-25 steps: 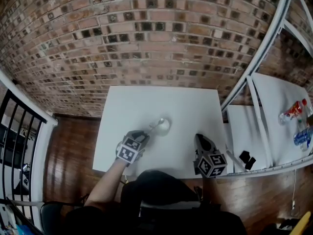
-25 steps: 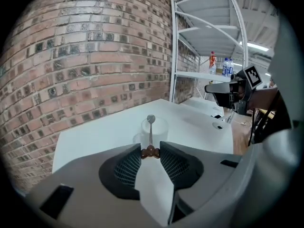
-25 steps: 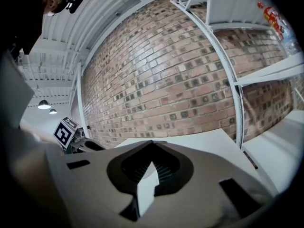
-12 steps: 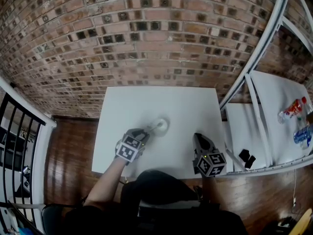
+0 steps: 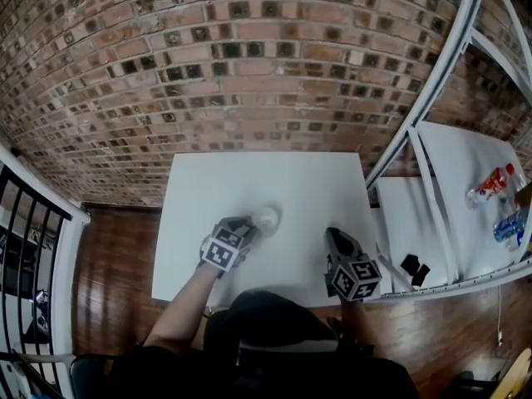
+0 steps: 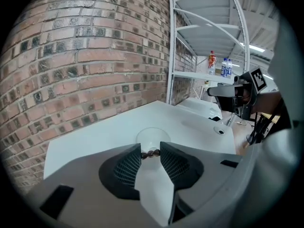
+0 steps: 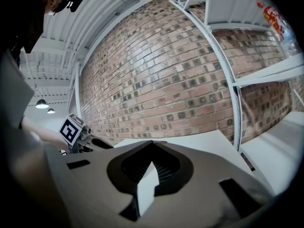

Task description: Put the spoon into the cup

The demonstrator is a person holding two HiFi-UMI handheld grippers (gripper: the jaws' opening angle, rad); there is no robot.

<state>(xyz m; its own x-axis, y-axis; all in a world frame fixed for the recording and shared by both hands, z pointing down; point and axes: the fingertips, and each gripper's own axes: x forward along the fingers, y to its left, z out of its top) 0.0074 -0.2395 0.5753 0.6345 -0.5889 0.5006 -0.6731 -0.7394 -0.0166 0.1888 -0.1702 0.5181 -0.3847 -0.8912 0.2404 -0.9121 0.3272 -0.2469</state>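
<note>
The spoon (image 6: 152, 152) shows only as a short dark brown beaded piece of its handle, pinched crosswise between the tips of the left gripper (image 6: 150, 151). The black ribbed pads press on it from both sides. The rest of the spoon lies behind the jaws, so whether its bowl is inside the cup cannot be told.

The small clear plastic cup (image 6: 152, 137) stands upright just beyond those jaw tips, straight ahead of the left gripper. In the head view the cup (image 5: 267, 217) sits right at the nose of the left gripper (image 5: 248, 226), on the white rectangular table (image 5: 316, 185).

The left gripper tilts downward toward the cup. The person's bare left forearm (image 5: 178, 318) reaches up to it from the near edge of the table, angled inward.

The right gripper (image 5: 335, 234) rests well to the right of the left one, near the table's front right corner and pointing away from the person. It lies closer to level. In its own view the right gripper (image 7: 152, 146) has its jaws closed together with nothing between them.

Ahead of both grippers rises a red-brown brick wall (image 5: 249, 65). To the right of the right gripper stands a white metal shelf rack (image 5: 432, 98) carrying a few bottles (image 5: 492, 186).
</note>
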